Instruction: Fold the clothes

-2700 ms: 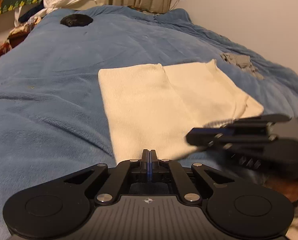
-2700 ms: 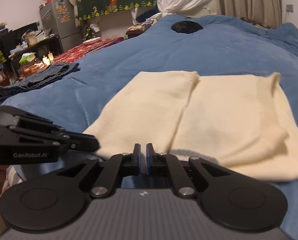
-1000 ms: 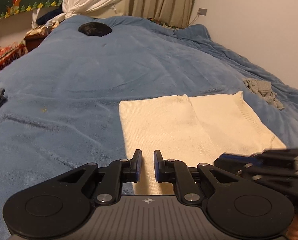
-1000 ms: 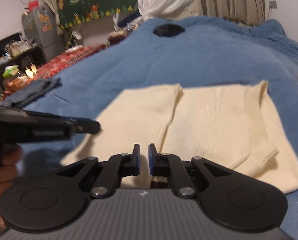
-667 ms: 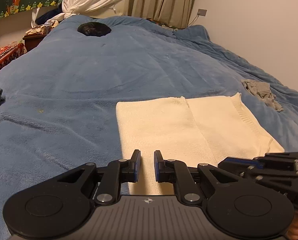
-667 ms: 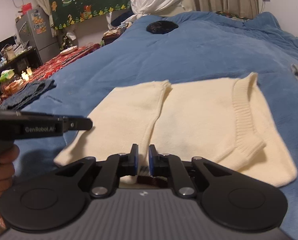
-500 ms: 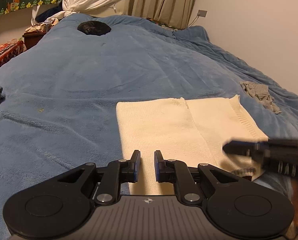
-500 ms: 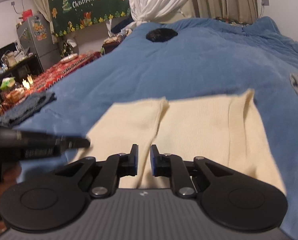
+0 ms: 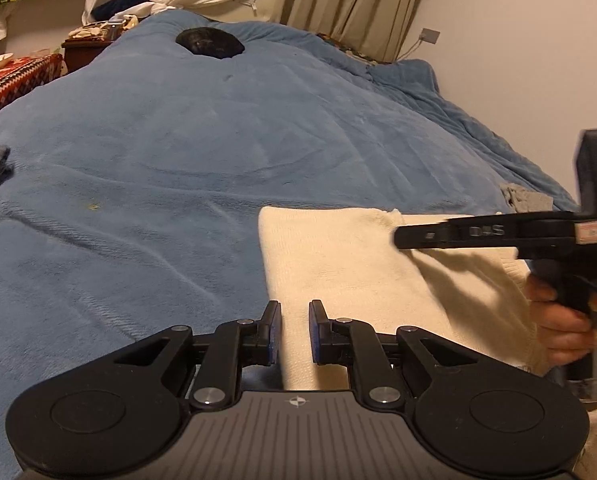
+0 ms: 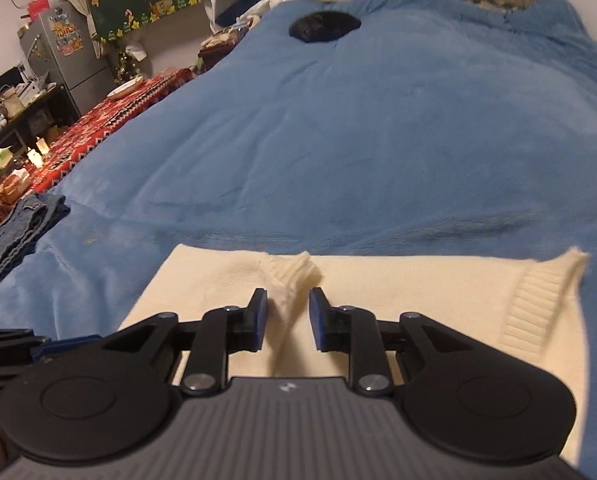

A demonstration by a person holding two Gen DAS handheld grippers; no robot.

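A cream knit sweater [image 9: 338, 264] lies folded flat on the blue blanket [image 9: 178, 152], its ribbed hem [image 10: 538, 296] at the right. My left gripper [image 9: 294, 332] hovers over its near left edge, jaws a narrow gap apart and nothing pinched. My right gripper [image 10: 284, 320] hangs over the sweater [image 10: 418, 280] above a raised fold in the middle. Its jaws are closing, with the fold showing in the gap and the pads not pressing on it. In the left wrist view the right gripper [image 9: 402, 236] reaches in from the right, held by a hand [image 9: 558, 320].
A black round object [image 9: 210, 42] sits far up the bed. A small grey cloth [image 9: 526, 200] lies by the right wall. Folded denim [image 10: 14, 232] is stacked at the left bed edge. A red patterned table [image 10: 110, 120] and a fridge [image 10: 58, 52] stand beyond.
The right gripper has moved forward over the sweater and now points across it in the left wrist view. Its jaws stand a little wider apart. The left gripper has hardly moved.
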